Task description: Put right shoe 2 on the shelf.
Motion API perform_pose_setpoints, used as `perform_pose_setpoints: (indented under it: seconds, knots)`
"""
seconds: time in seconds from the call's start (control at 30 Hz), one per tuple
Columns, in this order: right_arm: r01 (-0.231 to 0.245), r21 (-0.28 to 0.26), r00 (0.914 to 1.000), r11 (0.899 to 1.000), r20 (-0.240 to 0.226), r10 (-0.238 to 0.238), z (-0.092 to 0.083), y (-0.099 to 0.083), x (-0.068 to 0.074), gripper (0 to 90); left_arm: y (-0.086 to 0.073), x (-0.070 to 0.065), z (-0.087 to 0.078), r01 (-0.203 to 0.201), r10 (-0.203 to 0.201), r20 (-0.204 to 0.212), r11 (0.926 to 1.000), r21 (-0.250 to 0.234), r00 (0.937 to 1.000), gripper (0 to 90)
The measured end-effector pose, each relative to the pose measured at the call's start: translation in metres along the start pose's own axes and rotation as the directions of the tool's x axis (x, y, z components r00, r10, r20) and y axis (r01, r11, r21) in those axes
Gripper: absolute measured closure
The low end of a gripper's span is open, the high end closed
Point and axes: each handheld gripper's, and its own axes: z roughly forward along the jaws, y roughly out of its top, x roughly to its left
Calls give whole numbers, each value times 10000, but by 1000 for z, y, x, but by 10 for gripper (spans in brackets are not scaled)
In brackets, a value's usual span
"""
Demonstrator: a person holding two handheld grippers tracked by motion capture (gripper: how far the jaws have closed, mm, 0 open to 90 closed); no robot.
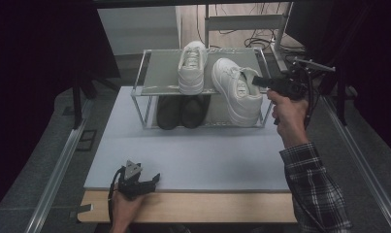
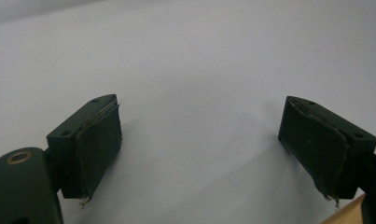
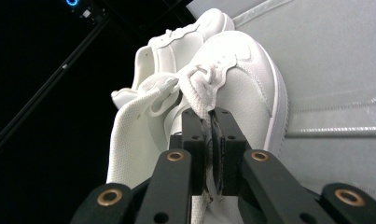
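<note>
Dark room, black curtains on both sides, pale grey worktop (image 1: 183, 160) with a wooden front edge.

Thing in hand: white sneaker (image 1: 236, 92), on the right of the top shelf of the metal shoe rack (image 1: 154, 73), angled, toe hanging over the front edge toward the person. Right gripper (image 1: 261, 81) has it by the heel collar; in the right gripper view the jaws are clenched on the padded collar edge (image 3: 209, 93), fabric pinched between the pads.

Handling, my read: light, sole stiff, upper soft. Collar padding compresses, so the pinch is secure but the shoe will likely swing toe-down when lifted. Smooth leather-look sides would be slippery; the collar or tongue is the better hold. Not fragile.

Second white sneaker (image 1: 192, 65) sits just beside it on the same shelf, roughly straight, toe at the front edge. Pair of dark shoes (image 1: 181, 111) on the lower shelf underneath.

Left gripper (image 1: 156, 178) rests at the near-left of the worktop in the person's hand, jaws spread wide, nothing between them, well apart from the rack.

No brand marks, labels or writing readable on shoes or rack.
</note>
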Motion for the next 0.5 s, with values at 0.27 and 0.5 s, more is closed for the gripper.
perform_pose_setpoints:
  seconds: [0.27,0.5]
  knots:
    - [-42,-141,9992,9999,389,48,21,8,3,844,0,0,0,6,-6,0,10000,-3,10000,128]
    - [-163,-381,9978,9991,631,187,38,14,3,839,0,0,0,7,-7,2,10000,-1,10000,127]
